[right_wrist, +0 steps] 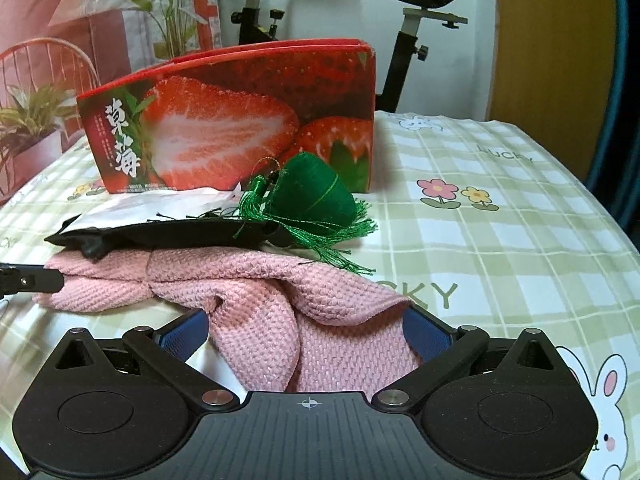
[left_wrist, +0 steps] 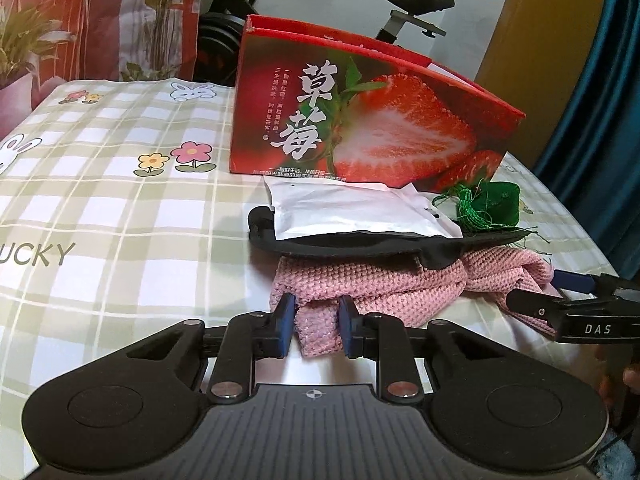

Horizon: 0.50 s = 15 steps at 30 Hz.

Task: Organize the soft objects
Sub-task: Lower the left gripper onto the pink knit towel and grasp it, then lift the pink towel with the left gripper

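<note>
A pink knitted cloth [left_wrist: 400, 288] [right_wrist: 240, 280] lies bunched on the checked tablecloth [left_wrist: 120, 208]. On it rests a flat black soft piece [left_wrist: 340, 246] [right_wrist: 160, 234], which carries a white pouch [left_wrist: 352, 212] [right_wrist: 152, 204] and a green tasselled sachet [left_wrist: 496, 204] [right_wrist: 316, 192]. My left gripper [left_wrist: 317, 320] is shut on the near left fold of the pink cloth. My right gripper [right_wrist: 306, 332] [left_wrist: 560, 294] stands wide open at the cloth's other end, with the cloth lying loose between its blue pads [right_wrist: 428, 332].
A red strawberry-print box [left_wrist: 360, 120] [right_wrist: 240, 120], open at the top, stands just behind the pile. An exercise bike [right_wrist: 420, 20] and a floral hanging [left_wrist: 100, 20] are beyond the table. A blue curtain [left_wrist: 600, 100] hangs at the right. Bare tablecloth stretches left and right.
</note>
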### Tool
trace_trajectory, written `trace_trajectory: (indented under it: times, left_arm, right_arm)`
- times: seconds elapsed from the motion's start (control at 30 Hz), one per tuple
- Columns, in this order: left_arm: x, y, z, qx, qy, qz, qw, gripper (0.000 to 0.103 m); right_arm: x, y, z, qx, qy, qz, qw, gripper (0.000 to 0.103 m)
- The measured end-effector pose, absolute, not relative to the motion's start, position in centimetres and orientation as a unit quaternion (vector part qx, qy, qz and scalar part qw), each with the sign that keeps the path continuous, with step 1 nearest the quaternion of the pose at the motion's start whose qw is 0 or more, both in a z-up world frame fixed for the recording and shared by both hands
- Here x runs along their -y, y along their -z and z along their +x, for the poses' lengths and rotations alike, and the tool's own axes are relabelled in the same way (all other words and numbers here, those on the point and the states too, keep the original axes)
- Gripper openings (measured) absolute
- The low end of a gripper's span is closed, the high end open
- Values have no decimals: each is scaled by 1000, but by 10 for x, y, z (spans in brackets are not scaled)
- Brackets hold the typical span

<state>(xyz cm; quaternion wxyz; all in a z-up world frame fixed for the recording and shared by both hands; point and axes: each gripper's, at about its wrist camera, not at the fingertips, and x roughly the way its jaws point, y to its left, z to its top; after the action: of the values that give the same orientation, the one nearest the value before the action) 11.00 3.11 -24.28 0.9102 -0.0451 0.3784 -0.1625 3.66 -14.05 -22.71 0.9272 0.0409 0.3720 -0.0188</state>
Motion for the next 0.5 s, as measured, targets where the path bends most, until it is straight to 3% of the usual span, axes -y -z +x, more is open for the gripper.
trace_trajectory:
  times: [0.17,0.33,0.5]
  left_arm:
    - [-32,243,110,-378,163,-49,910,25]
    - [-32,244,110,-378,163,-50,910,25]
    - [-32,244,110,-378,163,-50,910,25]
  right_arm:
    - [149,217,29,-344,42,55,937,102]
    - [159,220,30,-350,57,74,932,81]
    - [157,225,32,-357,50,67,930,72]
